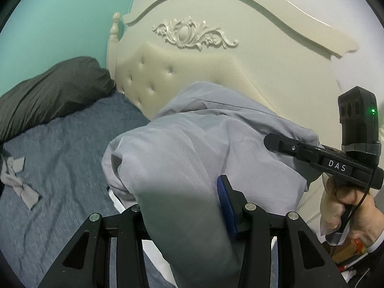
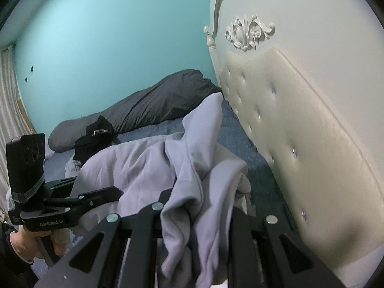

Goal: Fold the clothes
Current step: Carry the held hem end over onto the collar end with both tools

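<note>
A light grey garment (image 1: 204, 129) hangs bunched above the bed, held up between both grippers. My left gripper (image 1: 182, 192) is shut on a thick fold of it. The blue pad of its right finger (image 1: 225, 206) shows, while cloth hides the left finger. My right gripper (image 1: 276, 141) bites the garment's right edge, a hand holding its handle. In the right wrist view the garment (image 2: 148, 158) drapes through my right gripper (image 2: 199, 199), covering both fingertips. The left gripper (image 2: 115, 192) enters the cloth from the left.
A blue bedsheet (image 1: 60, 144) lies below, with a cream tufted headboard (image 1: 192, 72) close behind the garment. A dark grey pillow (image 2: 156, 100) lies along the teal wall. A small grey cloth (image 1: 19, 180) and a black item (image 2: 93, 136) rest on the bed.
</note>
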`<state>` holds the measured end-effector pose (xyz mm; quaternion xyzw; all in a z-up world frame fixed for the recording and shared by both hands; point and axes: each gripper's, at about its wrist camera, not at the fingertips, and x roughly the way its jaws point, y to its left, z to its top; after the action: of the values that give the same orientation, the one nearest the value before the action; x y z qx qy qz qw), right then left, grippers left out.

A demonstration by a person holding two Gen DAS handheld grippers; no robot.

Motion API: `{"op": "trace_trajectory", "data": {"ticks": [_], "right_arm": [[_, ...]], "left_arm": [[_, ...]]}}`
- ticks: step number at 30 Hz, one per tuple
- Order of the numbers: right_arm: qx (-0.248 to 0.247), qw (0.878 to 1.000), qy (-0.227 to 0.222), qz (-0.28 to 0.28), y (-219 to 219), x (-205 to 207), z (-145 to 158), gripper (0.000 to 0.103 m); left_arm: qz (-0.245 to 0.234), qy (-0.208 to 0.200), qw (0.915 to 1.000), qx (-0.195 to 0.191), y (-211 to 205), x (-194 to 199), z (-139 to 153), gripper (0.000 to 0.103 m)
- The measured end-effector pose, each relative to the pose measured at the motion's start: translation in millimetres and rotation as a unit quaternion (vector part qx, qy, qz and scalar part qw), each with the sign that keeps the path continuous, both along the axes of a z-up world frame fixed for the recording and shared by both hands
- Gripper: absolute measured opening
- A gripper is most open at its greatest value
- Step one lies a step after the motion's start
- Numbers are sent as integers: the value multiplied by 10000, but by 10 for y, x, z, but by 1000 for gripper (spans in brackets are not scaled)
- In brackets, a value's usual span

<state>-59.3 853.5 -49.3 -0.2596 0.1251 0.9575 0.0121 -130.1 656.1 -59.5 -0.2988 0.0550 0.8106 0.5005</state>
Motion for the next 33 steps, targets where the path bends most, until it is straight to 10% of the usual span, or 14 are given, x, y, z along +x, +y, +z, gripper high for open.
{"op": "trace_trajectory", "data": {"ticks": [11,22,33], "right_arm": [[189,9993,322,-25,238,-490,463,14],[-256,9985,-494,-16,311,-365,-534,14],[-639,9937,-915,96,291,-30,-810,14]], "left_arm": [[248,272,9984,422,260,-412,215,46],[148,-598,9980,-107,227,-177,-858,46],[70,-1194,9927,-151,91,9,-1026,46]]}}
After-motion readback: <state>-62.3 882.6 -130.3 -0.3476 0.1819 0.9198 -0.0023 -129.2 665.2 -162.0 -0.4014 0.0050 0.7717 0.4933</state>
